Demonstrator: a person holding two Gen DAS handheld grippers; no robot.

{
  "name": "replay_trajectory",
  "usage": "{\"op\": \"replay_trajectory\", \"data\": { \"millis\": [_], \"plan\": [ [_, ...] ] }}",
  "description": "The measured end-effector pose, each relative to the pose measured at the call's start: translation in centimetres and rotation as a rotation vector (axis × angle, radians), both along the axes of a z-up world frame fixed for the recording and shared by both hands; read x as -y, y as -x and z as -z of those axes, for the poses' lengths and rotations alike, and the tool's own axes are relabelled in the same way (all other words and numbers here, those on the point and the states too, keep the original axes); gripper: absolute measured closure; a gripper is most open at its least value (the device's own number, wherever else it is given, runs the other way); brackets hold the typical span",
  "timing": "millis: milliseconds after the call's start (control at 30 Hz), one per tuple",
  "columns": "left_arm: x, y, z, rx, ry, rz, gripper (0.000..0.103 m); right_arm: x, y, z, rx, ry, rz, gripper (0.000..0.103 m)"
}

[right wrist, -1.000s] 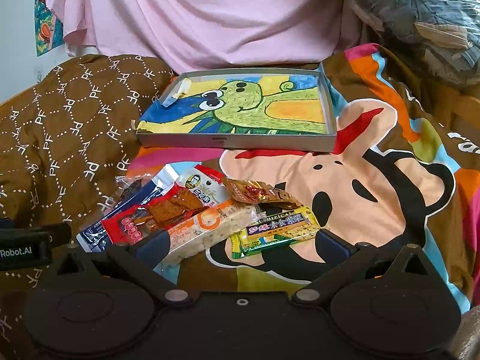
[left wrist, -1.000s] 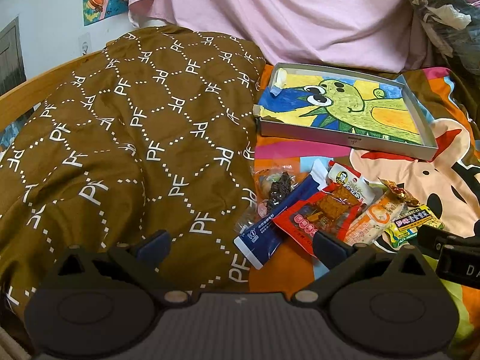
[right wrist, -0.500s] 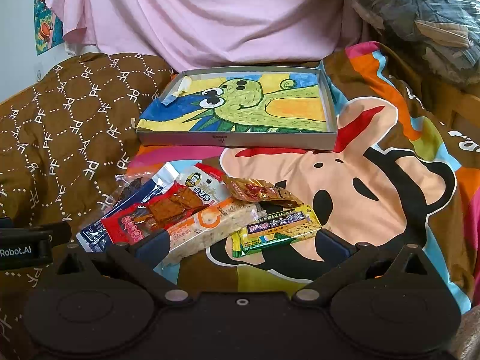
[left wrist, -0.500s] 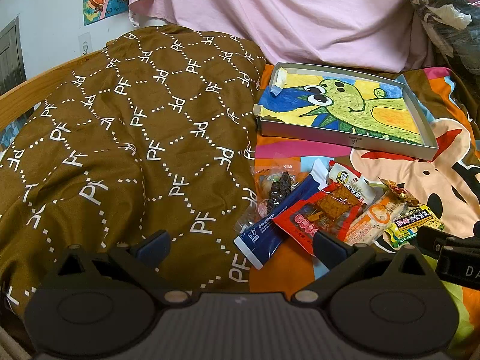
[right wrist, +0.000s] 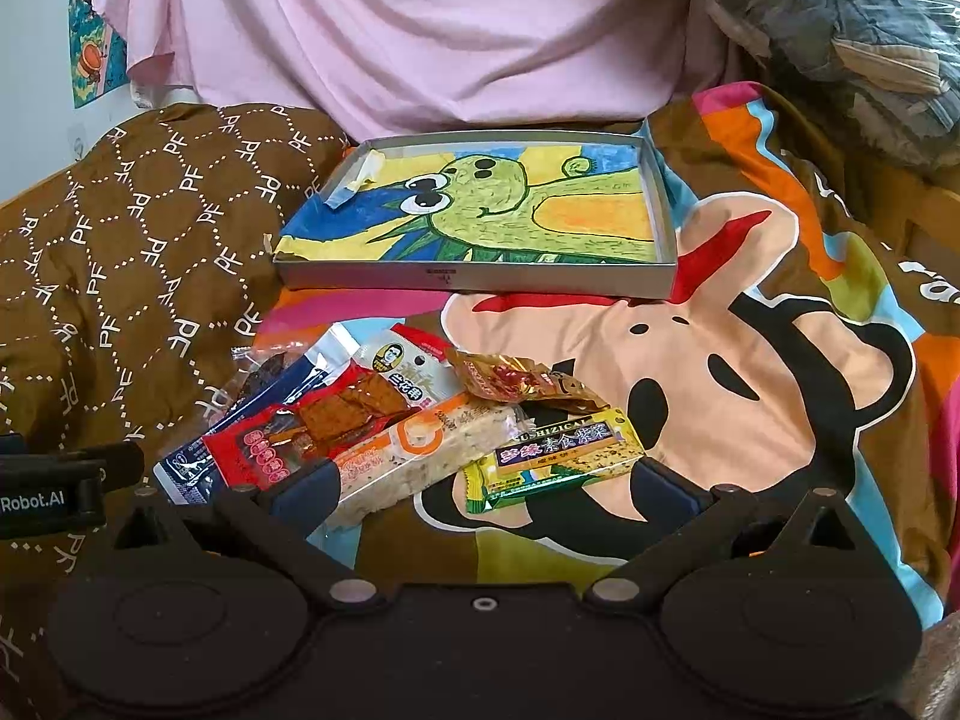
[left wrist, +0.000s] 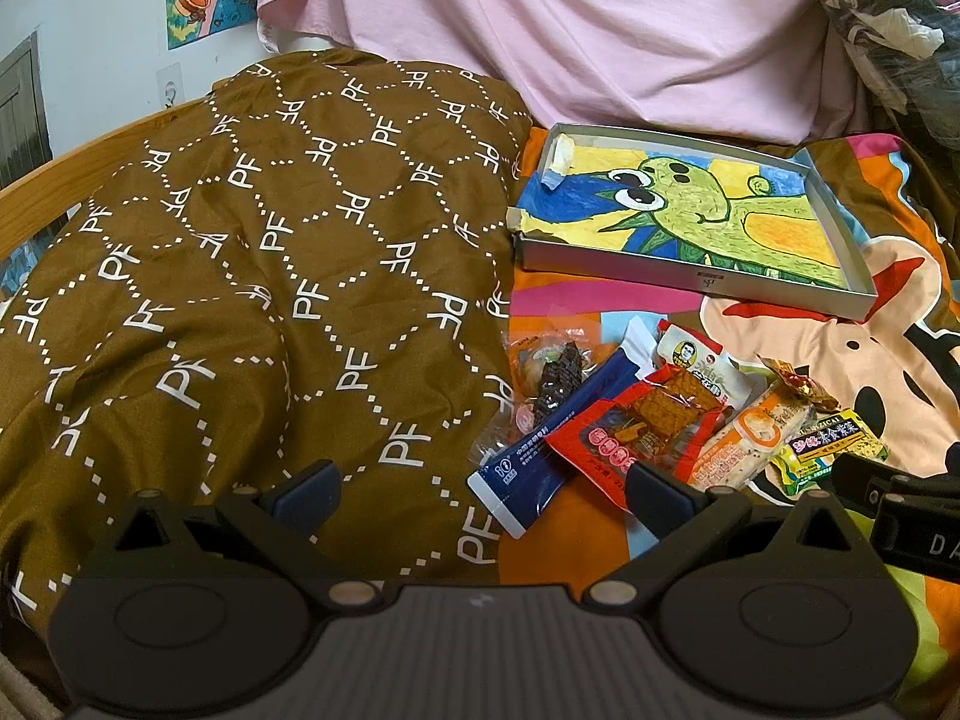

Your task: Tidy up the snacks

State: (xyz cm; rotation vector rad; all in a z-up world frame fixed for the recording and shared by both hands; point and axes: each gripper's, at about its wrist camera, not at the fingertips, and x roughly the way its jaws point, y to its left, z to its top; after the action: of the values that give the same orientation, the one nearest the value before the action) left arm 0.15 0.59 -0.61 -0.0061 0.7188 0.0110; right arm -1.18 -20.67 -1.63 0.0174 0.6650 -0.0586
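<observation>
Several snack packets lie in a heap on the bed: a blue sachet [left wrist: 543, 456], a red tofu packet [left wrist: 630, 426] [right wrist: 300, 432], an orange rice bar [right wrist: 432, 450], a yellow-green bar [right wrist: 558, 462] and a gold-red wrapper [right wrist: 516, 378]. Behind them sits a shallow grey box [left wrist: 696, 282] [right wrist: 474, 279] lined with a dinosaur drawing. My left gripper [left wrist: 480, 489] is open, low over the brown quilt's edge, left of the heap. My right gripper [right wrist: 483, 489] is open, its fingers either side of the rice bar and yellow-green bar, holding nothing.
A brown patterned quilt [left wrist: 240, 276] is bunched at the left. The cartoon bedsheet [right wrist: 780, 360] spreads to the right. A pink cloth [right wrist: 390, 30] hangs behind the box, and bagged clothes [right wrist: 852, 30] pile up at the back right. A wooden bed rail [left wrist: 36, 192] runs along the far left.
My right gripper has crept forward and lower toward the snack heap. The left gripper has stayed put.
</observation>
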Motion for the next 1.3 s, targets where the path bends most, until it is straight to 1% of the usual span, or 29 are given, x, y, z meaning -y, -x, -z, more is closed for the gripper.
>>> {"op": "replay_trajectory", "data": {
  "millis": [400,667,767,867,933,1000,1100,1200,1300],
  "plan": [
    [0.1,0.0,0.2,-0.007,0.005,-0.001,0.000,-0.1,-0.2,-0.4,-0.007,0.000,-0.004,0.001],
    [-0.2,-1.2,-0.5,-0.023,-0.001,0.011,0.000,0.2,-0.8,-0.5,-0.031,-0.030,-0.007,0.001],
    [-0.4,-2.1,-1.1,-0.030,-0.008,0.042,0.000,0.7,-1.3,-0.5,-0.049,-0.062,-0.010,0.001],
    [-0.5,-3.4,-1.5,-0.059,-0.015,0.094,0.000,1.0,-1.8,-0.5,-0.070,-0.091,-0.019,0.001],
    [-0.4,-4.2,-1.6,-0.072,-0.045,0.139,0.000,1.0,-2.2,-0.4,-0.076,-0.092,-0.030,0.001],
    [-0.2,-5.0,-1.6,-0.069,-0.093,0.174,0.000,0.9,-2.6,-0.3,-0.080,-0.090,-0.040,0.001],
    [0.0,-6.0,-1.6,-0.058,-0.137,0.219,0.000,0.7,-3.2,-0.3,-0.085,-0.086,-0.053,0.001],
    [0.1,-7.0,-1.5,-0.048,-0.162,0.245,0.000,0.5,-3.9,-0.2,-0.099,-0.087,-0.063,0.001],
    [0.0,-7.8,-1.1,-0.047,-0.167,0.260,0.000,0.4,-4.5,-0.1,-0.113,-0.082,-0.069,0.001]
  ]
}}
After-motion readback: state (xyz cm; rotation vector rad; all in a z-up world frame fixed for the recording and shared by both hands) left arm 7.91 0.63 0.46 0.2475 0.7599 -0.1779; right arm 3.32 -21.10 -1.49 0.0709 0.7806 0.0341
